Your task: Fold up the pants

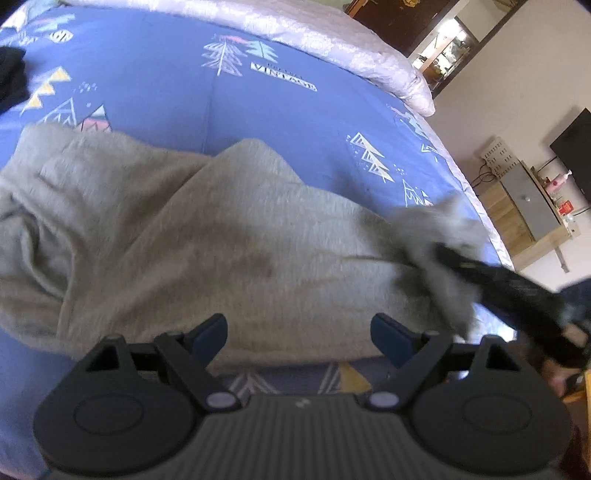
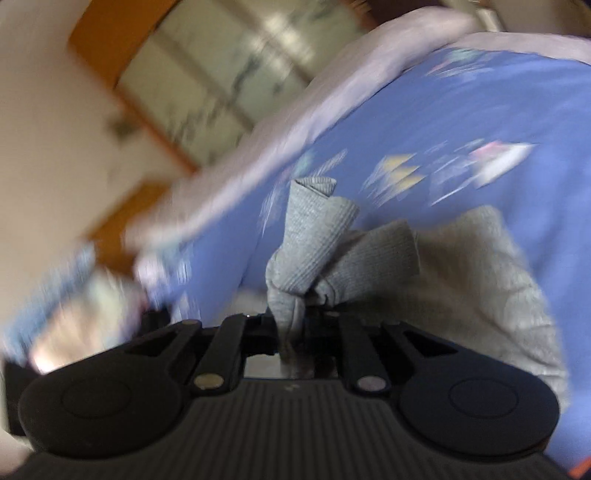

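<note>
A bed fills most of both views, spread with a blue cover printed with trees and triangles; a pale quilted blanket lies along its far edge. Beyond the bed's right side stand a cream wall, a wooden cabinet with small bottles on top, and a dark screen cut off by the frame. A black garment lies at the bed's left edge, mostly out of view.

The grey pants lie rumpled across the bed's near half. The left gripper hovers just over their near edge, jaws spread wide and empty. The right gripper is clenched on the bunched ribbed cuffs, which stick up beyond its jaws. In the right wrist view the room is smeared by blur: a wood-framed panel behind the bed is hard to make out.
</note>
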`<state>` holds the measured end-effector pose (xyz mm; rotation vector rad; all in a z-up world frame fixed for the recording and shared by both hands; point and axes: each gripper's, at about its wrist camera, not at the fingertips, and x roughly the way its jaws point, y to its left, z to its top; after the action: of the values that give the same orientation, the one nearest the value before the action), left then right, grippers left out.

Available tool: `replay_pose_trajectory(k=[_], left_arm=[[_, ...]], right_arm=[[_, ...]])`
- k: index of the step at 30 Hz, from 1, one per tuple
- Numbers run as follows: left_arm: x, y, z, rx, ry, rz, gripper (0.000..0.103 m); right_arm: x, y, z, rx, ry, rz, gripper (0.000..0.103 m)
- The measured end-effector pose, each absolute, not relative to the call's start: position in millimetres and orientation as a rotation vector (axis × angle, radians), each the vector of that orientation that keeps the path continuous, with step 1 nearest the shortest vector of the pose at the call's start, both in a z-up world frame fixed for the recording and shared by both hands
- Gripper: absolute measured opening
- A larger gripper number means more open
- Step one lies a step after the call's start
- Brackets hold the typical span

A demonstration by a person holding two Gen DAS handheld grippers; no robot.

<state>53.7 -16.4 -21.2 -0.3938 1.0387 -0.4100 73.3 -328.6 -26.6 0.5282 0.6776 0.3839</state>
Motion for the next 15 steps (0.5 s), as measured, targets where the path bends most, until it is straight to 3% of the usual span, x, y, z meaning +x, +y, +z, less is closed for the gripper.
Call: replay_pose_trajectory(k=[3, 4, 5, 7, 10, 15], left_arm=[[52, -12, -22, -0.401, 1.041, -0.402, 0.088], [51, -10, -22, -0.407, 1.039, -0.399, 0.088], [50, -6, -21, -0.413, 1.036, -0.398, 0.088], [51, -5, -19, -0.421, 1.03, -0.403, 0.089], [59, -9, -18, -0.429, 1.03, -0.422, 0.09], [78, -32, -18, -0.412, 1.049, -0.453, 0.09]], right_arm=[[84, -276, -41, 0.4, 0.75, 0.448, 0.02], [92, -265, -45, 0.336, 0.768, 0.448, 0.034], [98, -255, -49, 0.285, 0.796, 0.458, 0.056], [96, -253, -52, 0.27, 0.828, 0.508, 0.07], [83, -267, -34, 0.239, 0.77, 0.518, 0.078], [51, -334, -8, 0.38, 0.62, 0.476, 0.079]])
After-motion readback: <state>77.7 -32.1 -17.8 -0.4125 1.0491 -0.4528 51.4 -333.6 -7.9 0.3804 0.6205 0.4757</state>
